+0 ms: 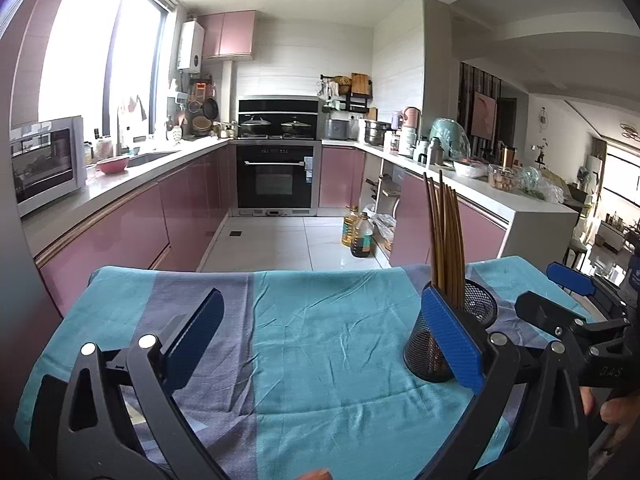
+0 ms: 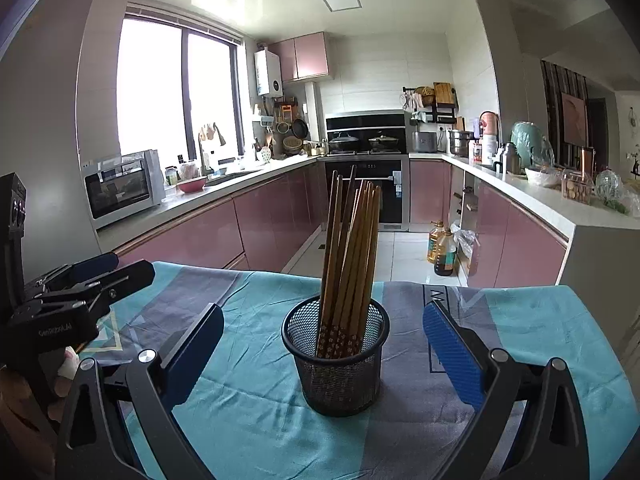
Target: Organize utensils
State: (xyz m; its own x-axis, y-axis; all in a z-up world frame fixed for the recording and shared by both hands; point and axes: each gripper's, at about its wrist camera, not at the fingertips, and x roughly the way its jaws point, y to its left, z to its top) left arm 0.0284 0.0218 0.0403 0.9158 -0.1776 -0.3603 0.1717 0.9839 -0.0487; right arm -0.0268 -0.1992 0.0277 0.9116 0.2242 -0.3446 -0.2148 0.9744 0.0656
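My left gripper (image 1: 320, 340) has its fingers spread wide with nothing between them; only the striped cloth (image 1: 320, 320) lies in the gap. In the left wrist view the mesh cup (image 1: 476, 312) sits at 2 o'clock from that gap, partly hidden behind my right-hand pad.

In the right wrist view the left gripper appears at 9 o'clock, well apart from the cup.

My right gripper (image 2: 324, 344) also has its fingers spread wide, clamped on nothing. The mesh cup (image 2: 336, 356) stands upright on the cloth (image 2: 248, 400), centred in the gap at 12 o'clock. Neither pad appears to touch it.

The chopsticks (image 2: 350, 248) stand bundled in the cup, tips down, leaning slightly toward 1 o'clock. No loose utensil shows on the cloth in either view, so I judge the sorting largely complete.

Handling notes, as judgement:
- Chopsticks: light, stiff, smooth. Expect a single stick to pivot or slip between flat pads. Grip across the upper shaft, above the rim, and lift along the lean.
- Mesh cup: light and thin-walled. The tall bundle likely makes it top-heavy. Close on the wall below the rim, gently, to avoid denting or tipping.
- Cloth: soft and wrinkled. It may drag if the cup is slid, so lift, do not push.
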